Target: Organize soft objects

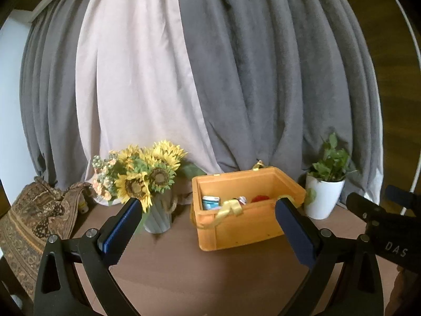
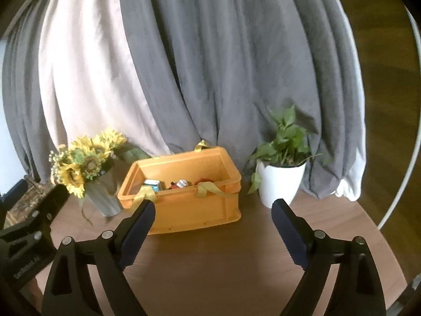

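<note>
An orange rectangular plastic crate (image 2: 184, 197) sits near the back of the round brown wooden table (image 2: 210, 276), open side up, so both grippers can reach in from the front. Small things lie inside: a blue-and-white carton (image 2: 152, 184), a red piece (image 1: 260, 198), and something silver and white (image 2: 183, 183) I cannot identify. Yellow ribbon handles (image 2: 210, 188) drape over the near rim and hang partly down the front wall.

The left gripper (image 1: 210, 226) hovers in front of the crate with its 2 blue-padded jaws spread wide, holding nothing. The right gripper (image 2: 213, 226) is also wide open and empty, facing the crate's front wall. Both appear poised to approach the crate, probably for the ribbons or the contents.

A grey ribbed vase of sunflowers (image 2: 86, 173) stands left of the crate, and a white pot with a green plant (image 2: 280, 181) stands right, both close enough to be knocked. A patterned brown cloth (image 1: 34, 216) lies bunched at the far left. Grey and cream curtains (image 1: 210, 79) hang behind.
</note>
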Demonstrator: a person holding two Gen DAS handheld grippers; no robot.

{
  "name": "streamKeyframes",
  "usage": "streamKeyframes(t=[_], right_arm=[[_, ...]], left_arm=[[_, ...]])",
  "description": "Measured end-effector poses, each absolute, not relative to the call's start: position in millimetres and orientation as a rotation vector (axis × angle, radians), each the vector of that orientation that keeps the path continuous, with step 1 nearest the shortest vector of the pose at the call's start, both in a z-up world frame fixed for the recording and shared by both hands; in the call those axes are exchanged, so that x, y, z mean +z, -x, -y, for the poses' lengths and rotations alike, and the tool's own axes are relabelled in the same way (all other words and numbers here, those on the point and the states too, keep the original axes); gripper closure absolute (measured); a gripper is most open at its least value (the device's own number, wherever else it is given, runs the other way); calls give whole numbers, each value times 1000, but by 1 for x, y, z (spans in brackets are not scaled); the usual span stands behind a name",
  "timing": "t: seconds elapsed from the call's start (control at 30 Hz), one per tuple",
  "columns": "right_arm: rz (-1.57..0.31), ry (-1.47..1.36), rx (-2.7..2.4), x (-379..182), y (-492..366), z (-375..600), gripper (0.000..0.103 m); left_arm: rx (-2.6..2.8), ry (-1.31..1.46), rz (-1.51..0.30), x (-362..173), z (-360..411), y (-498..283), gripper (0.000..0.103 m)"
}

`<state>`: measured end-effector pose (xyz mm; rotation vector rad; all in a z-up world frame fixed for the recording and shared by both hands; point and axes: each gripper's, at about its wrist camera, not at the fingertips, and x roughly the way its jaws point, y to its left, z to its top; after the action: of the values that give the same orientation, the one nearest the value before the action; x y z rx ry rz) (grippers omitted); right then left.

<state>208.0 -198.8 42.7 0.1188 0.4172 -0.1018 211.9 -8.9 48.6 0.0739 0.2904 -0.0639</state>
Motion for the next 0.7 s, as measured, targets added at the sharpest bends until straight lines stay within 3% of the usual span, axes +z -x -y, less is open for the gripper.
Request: streamKeyframes(t=[0.7], right_arm=[[-390, -139, -101, 36, -51, 208, 10]], left_arm=[[-83, -82, -301, 39, 21, -59, 0]])
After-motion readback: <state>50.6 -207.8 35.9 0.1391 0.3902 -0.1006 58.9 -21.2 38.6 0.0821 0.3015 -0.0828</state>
